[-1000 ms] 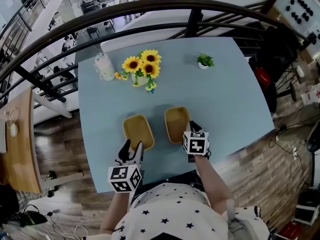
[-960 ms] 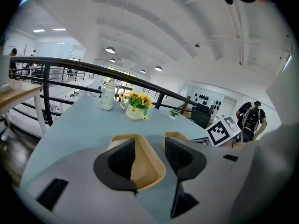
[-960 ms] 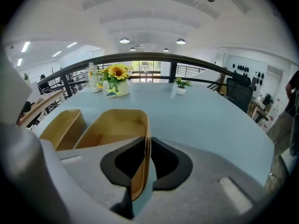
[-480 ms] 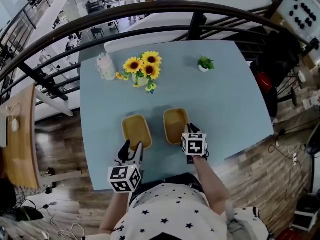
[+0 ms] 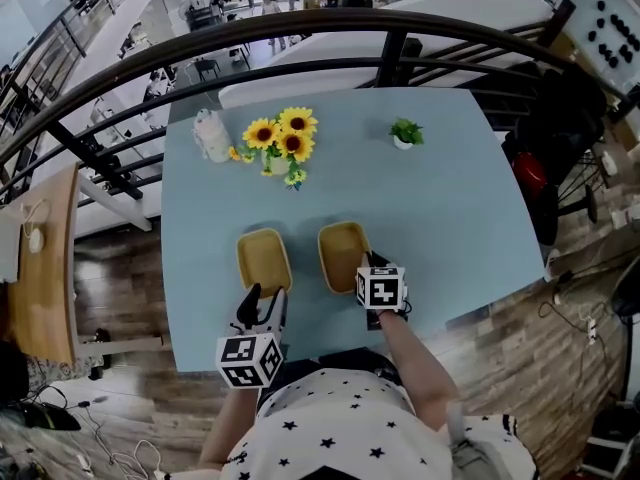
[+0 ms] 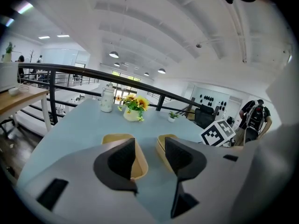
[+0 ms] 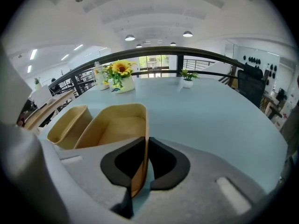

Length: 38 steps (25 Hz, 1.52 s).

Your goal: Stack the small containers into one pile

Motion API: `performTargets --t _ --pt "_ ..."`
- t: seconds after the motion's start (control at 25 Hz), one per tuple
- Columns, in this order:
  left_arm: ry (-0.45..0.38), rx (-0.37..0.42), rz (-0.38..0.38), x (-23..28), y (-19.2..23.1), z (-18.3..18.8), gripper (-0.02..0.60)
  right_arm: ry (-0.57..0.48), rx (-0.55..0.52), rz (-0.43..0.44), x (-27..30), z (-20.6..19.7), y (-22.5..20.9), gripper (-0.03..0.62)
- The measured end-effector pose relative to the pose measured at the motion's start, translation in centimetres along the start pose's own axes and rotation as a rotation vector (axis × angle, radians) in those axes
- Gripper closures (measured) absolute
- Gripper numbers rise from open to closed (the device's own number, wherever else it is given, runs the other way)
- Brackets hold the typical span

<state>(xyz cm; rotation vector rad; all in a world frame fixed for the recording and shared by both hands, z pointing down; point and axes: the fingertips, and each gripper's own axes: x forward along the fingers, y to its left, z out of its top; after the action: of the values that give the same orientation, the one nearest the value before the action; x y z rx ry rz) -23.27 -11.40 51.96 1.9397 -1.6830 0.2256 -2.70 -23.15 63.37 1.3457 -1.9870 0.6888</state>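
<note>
Two tan, empty containers stand side by side on the light blue table: the left container and the right container. My right gripper is shut on the right container's near right wall, which stands between the pads. Its jaws have just been closing on that wall. The left container lies beyond, to the left. My left gripper hovers open at the near end of the left container, with nothing between its fingers. The right container shows beside its right jaw.
A vase of sunflowers, a white bottle and a small potted plant stand at the table's far side. A dark curved railing runs behind the table. The near table edge is just under my grippers.
The head view has shifted a little, so the table sits slightly higher and further left. The right gripper stays on the right container's wall. The left gripper has barely shifted near the left container.
</note>
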Motion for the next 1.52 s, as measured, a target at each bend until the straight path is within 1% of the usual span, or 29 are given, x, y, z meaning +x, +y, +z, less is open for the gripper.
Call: performTargets --t 0.16,0.48,0.64,0.96,1.24,1.52 --pt "-0.014 -0.004 0.019 -0.2 -1.4 0.0 0.382 -0.002 -0.022 0.029 -0.8 0.0 -0.7 0.568" --pt "-0.037 -0.018 0.063 -0.5 -3.5 -0.3 0.382 -0.024 -0.075 0.056 -3.0 0.3 -2.2 0.568" --pt "-0.038 -0.02 0.078 -0.7 -4.6 -0.5 0.382 -0.052 -0.07 0.07 -4.2 0.8 -3.1 0.568" --pt "-0.047 -0.008 0.099 -1.5 -6.5 -0.8 0.382 -0.072 -0.022 0.112 -5.8 0.8 -4.2 0.568" --pt "-0.069 -0.016 0.127 -2.4 -6.0 -0.8 0.382 -0.084 -0.044 0.134 -6.5 1.2 -3.4 0.569" --pt "-0.083 -0.022 0.146 -3.9 -3.3 -0.7 0.382 -0.107 -0.057 0.145 -6.2 2.5 -0.7 0.569"
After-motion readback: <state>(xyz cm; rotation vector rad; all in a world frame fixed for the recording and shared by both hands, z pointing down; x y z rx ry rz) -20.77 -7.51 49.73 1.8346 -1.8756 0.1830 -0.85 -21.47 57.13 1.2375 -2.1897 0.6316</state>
